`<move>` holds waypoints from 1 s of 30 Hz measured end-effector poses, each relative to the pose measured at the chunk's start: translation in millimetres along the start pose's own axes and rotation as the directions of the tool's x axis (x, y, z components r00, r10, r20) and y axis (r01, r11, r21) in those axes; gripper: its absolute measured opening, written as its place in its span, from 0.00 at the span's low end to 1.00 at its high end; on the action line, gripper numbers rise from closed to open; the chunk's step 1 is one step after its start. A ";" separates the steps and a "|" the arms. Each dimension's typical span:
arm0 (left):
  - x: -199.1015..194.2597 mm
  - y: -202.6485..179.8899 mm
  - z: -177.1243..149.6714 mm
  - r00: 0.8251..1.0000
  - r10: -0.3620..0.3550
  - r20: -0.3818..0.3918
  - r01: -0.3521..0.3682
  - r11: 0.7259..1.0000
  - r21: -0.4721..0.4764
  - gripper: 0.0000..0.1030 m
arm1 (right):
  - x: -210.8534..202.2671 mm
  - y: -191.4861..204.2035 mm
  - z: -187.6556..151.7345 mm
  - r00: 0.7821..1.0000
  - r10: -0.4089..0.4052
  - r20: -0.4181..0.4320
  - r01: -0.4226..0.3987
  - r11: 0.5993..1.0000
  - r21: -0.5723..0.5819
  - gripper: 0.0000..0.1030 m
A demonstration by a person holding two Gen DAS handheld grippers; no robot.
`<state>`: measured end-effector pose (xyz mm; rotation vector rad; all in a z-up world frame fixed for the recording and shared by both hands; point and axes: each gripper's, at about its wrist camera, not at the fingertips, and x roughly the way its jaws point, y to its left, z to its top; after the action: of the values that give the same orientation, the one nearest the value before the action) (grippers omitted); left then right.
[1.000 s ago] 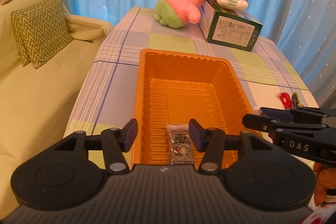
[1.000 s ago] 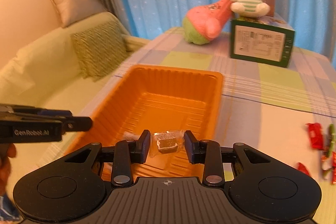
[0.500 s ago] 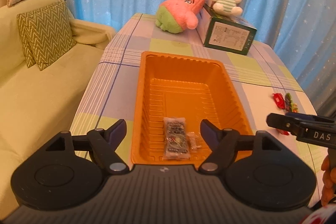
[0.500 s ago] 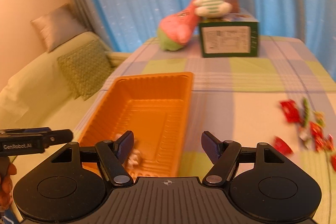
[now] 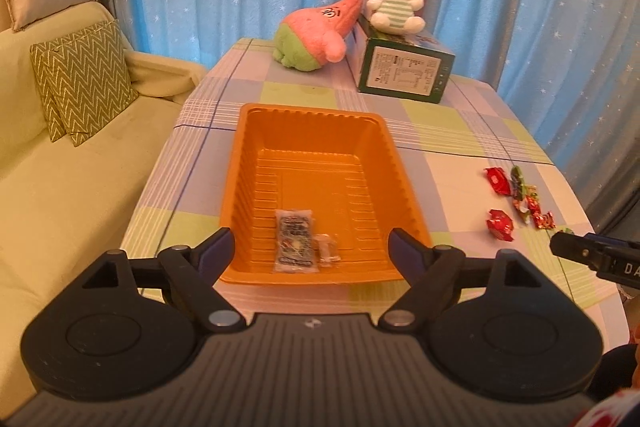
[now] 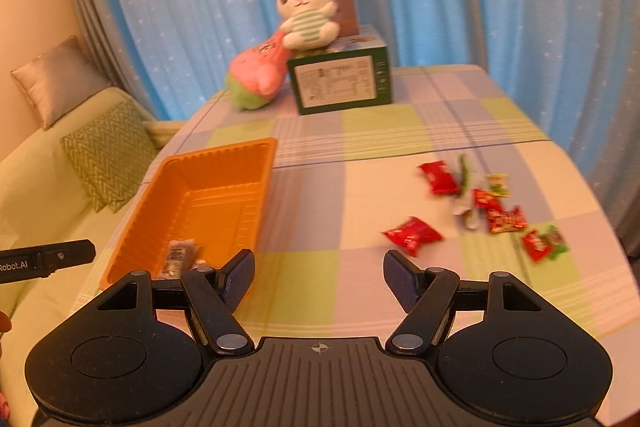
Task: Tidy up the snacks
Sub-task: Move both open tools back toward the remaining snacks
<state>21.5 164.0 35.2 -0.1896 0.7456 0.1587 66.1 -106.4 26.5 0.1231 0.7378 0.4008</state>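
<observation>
On the checked tablecloth (image 6: 340,187) my orange tray (image 5: 316,155) already holds 2 snacks, a dark packet (image 5: 295,245) and a small clear one (image 5: 327,247), at its near end. My left gripper (image 5: 310,253) has just been opening and stands spread and empty above them; my right gripper (image 6: 318,277) is spread too, nothing between its pads. The red candies (image 6: 480,207) lie loose (and blurred) well right of the tray, so I judge a hasty pinch could scatter them or grab 2.

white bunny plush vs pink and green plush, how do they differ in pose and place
The white bunny plush in a striped shirt sits upright on top of the green cardboard box; the pink and green plush lies tilted on the checked tablecloth, leaning against that box. Both are soft toys at the table's far end.
</observation>
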 end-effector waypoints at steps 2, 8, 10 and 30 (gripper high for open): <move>-3.4 -7.2 -1.4 1.000 -0.010 0.002 0.010 1.000 0.005 0.80 | -9.3 -6.0 -1.2 1.000 -0.020 0.010 0.020 1.000 -0.002 0.69; -11.6 -30.7 -7.6 0.999 -0.036 0.005 0.036 0.999 0.014 0.81 | -31.9 -24.8 -5.2 0.998 -0.059 0.024 0.058 0.998 0.019 0.69; -13.7 -38.9 -9.1 0.999 -0.048 0.007 0.048 0.999 0.021 0.81 | -38.5 -30.8 -5.8 0.997 -0.070 0.031 0.070 0.997 0.024 0.69; 3.8 -118.4 -7.1 0.988 -0.151 -0.013 0.151 0.978 0.144 0.81 | -67.9 -98.8 -11.8 0.976 -0.207 0.067 0.199 0.974 0.110 0.69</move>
<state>44.5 47.7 41.1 -0.1078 0.7387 -0.0403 43.5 -224.3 36.0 0.1582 0.6864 0.1619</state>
